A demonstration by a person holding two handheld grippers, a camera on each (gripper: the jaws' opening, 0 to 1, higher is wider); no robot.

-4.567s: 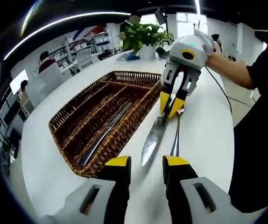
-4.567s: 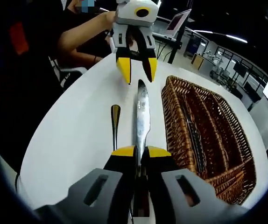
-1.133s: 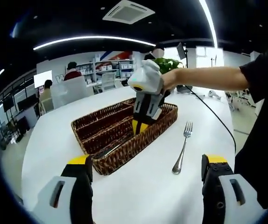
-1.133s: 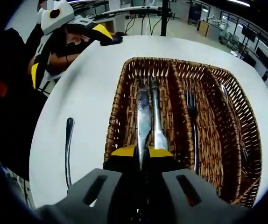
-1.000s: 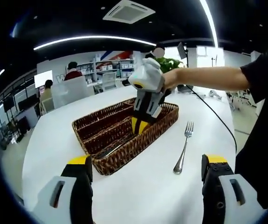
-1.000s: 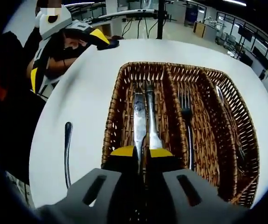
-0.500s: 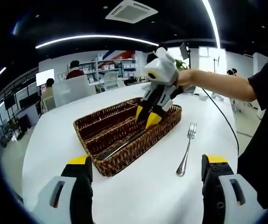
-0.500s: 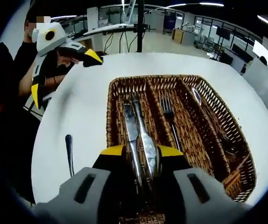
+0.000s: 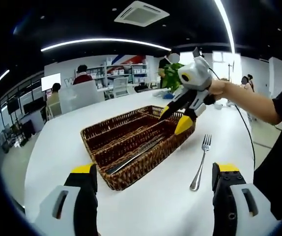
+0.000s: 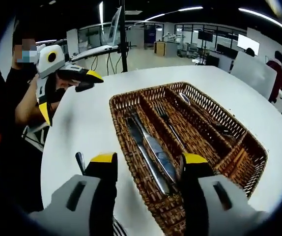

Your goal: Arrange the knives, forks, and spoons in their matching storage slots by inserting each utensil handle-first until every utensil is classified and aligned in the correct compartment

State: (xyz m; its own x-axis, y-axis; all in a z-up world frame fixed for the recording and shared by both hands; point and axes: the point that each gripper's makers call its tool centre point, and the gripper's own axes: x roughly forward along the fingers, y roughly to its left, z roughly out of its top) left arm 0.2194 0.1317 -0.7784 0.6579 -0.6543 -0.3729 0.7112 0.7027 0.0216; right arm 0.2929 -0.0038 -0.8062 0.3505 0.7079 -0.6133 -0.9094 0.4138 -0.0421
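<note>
A wicker cutlery basket [image 10: 251,162] with lengthwise compartments sits on a white round table [image 9: 57,147]. In the right gripper view, two knives [image 10: 151,147] lie side by side in the basket's leftmost compartment, a fork [image 10: 168,123] lies in the next one, and a spoon [image 10: 185,99] rests toward the far end of the one after that. The right gripper [image 10: 147,164] hovers over the near end of the basket with its yellow-tipped jaws spread apart and nothing between them; in the left gripper view it hangs above the basket's far right corner [image 9: 180,115], jaws likewise parted.

The left gripper [image 9: 153,172] is released too, its jaws wide apart and empty, held above the table near the basket's near end. In the right gripper view it sits at the table's far left edge [image 10: 65,93], held by a hand.

A second fork [image 9: 201,162] lies on the table right of the basket, tines pointing away in the left gripper view. Its handle end [image 10: 80,161] shows left of the basket in the right gripper view.
</note>
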